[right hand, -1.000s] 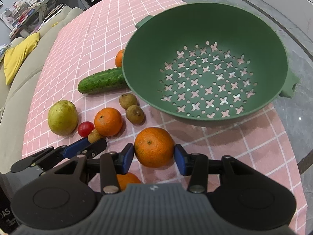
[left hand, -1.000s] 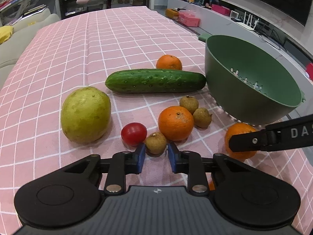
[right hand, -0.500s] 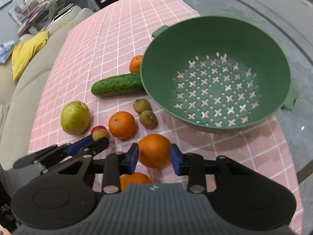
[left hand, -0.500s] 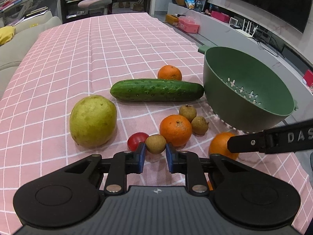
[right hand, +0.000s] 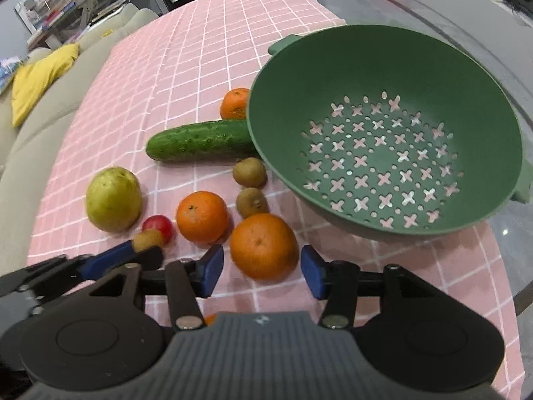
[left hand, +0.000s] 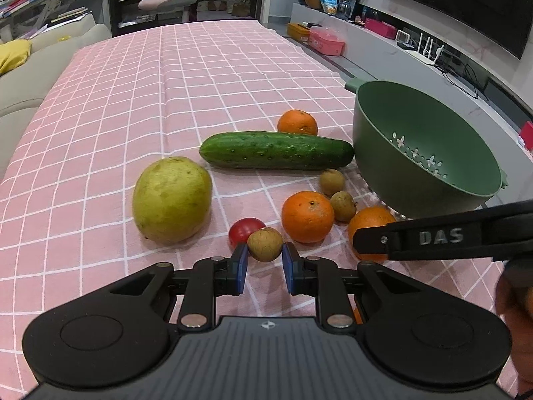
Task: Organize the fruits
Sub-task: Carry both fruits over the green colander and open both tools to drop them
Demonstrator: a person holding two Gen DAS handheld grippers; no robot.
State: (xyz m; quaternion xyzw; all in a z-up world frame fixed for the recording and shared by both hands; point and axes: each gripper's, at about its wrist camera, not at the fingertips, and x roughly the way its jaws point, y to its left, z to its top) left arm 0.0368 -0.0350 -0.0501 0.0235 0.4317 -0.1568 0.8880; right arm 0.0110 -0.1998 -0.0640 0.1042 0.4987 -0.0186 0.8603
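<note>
My left gripper (left hand: 265, 256) is shut on a small brown longan (left hand: 265, 244) and holds it just above the pink checked cloth. My right gripper (right hand: 263, 265) is open, its blue pads apart on either side of a large orange (right hand: 264, 246) without touching it. The green colander (right hand: 383, 130) stands empty beyond that orange, and shows at the right in the left wrist view (left hand: 423, 146). On the cloth lie a pear (left hand: 171, 200), a cherry tomato (left hand: 245, 229), a second orange (left hand: 307, 216), two more longans (left hand: 342, 205), a cucumber (left hand: 276, 150) and a far orange (left hand: 297, 122).
The right gripper's black finger (left hand: 443, 238) crosses the right side of the left wrist view. A sofa with a yellow cushion (right hand: 36, 76) runs along the left of the table. The bare grey table edge (right hand: 519, 240) shows right of the colander.
My left gripper closed on the longan and lifted it slightly. My right gripper closed in on the large orange, then opened wider again while both grippers rose and drew back.
</note>
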